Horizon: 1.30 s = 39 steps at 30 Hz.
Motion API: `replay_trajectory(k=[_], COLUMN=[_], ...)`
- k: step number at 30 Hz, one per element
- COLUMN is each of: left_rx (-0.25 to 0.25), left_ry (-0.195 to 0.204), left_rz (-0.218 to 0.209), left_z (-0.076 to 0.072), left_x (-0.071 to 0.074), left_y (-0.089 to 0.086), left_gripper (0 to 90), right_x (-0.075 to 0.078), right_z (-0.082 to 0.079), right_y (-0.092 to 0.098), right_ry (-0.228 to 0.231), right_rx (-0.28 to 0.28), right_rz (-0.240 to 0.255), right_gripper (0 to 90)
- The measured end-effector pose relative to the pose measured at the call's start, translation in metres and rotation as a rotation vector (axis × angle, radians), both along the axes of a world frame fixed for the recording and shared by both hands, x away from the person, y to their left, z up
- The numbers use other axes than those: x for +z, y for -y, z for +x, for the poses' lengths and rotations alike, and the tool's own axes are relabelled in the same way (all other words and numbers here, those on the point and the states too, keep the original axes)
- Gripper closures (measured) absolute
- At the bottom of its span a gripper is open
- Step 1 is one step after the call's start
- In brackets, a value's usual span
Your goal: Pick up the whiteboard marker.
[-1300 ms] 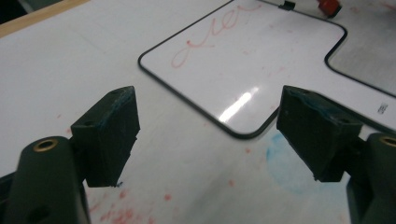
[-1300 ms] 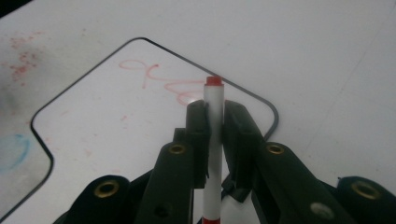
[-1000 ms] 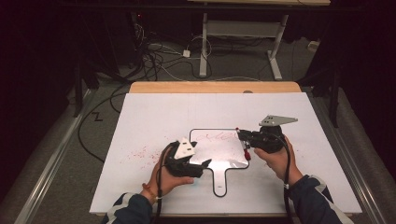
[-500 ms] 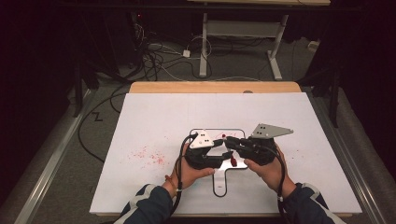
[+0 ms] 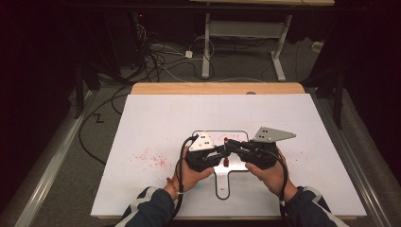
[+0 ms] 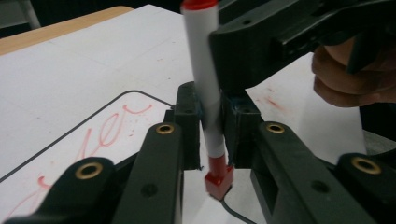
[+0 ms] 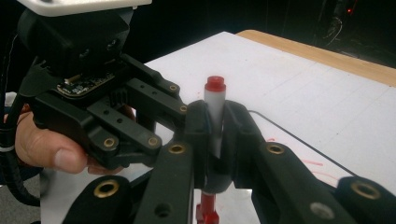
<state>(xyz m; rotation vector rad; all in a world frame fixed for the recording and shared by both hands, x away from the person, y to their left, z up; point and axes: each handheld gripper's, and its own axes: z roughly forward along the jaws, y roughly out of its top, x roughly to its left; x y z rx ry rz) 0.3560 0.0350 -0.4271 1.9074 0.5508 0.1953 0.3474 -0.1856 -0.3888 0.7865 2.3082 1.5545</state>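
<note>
Both grippers clamping one upright marker over the small board, near the front edge of the white table.

The left gripper (image 5: 220,150) is squeezing the white-barrelled red-capped marker (image 6: 207,88) low on its barrel, jaws narrow against it, and the right gripper (image 5: 233,145) is pinching the same marker, jaws closed on the barrel. The marker is standing nearly vertical, red end up, red cap (image 6: 219,181) down, hanging just above the paddle-shaped whiteboard with a black outline (image 5: 239,135); cannot tell if the cap is touching it. Two grips on one barrel are probably bracing it for uncapping or a handover. Red scribbles (image 6: 112,130) are showing on the whiteboard, red smears (image 5: 150,157) on the large white table (image 5: 156,118) toward its left edge.
</note>
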Motion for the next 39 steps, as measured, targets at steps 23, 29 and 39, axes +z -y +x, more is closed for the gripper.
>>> replay_trajectory(k=[23, 29, 39], left_rx=[0.098, 0.104, 0.111], left_ry=[0.037, 0.074, 0.086], left_rz=[0.000, 0.054, 0.052], left_z=[0.006, 0.009, 0.014], left_x=[0.001, 0.003, 0.005], left_y=[-0.028, -0.034, -0.040], left_gripper=[78.1, 78.1, 78.1], right_x=[-0.009, -0.022, -0.038], right_z=[-0.013, -0.019, -0.030], right_y=[0.045, 0.070, 0.099], right_ry=[0.271, 0.300, 0.268], right_rx=[-0.175, -0.210, -0.254], right_rz=[-0.189, -0.230, -0.212], right_gripper=[49.8, 40.5, 31.5])
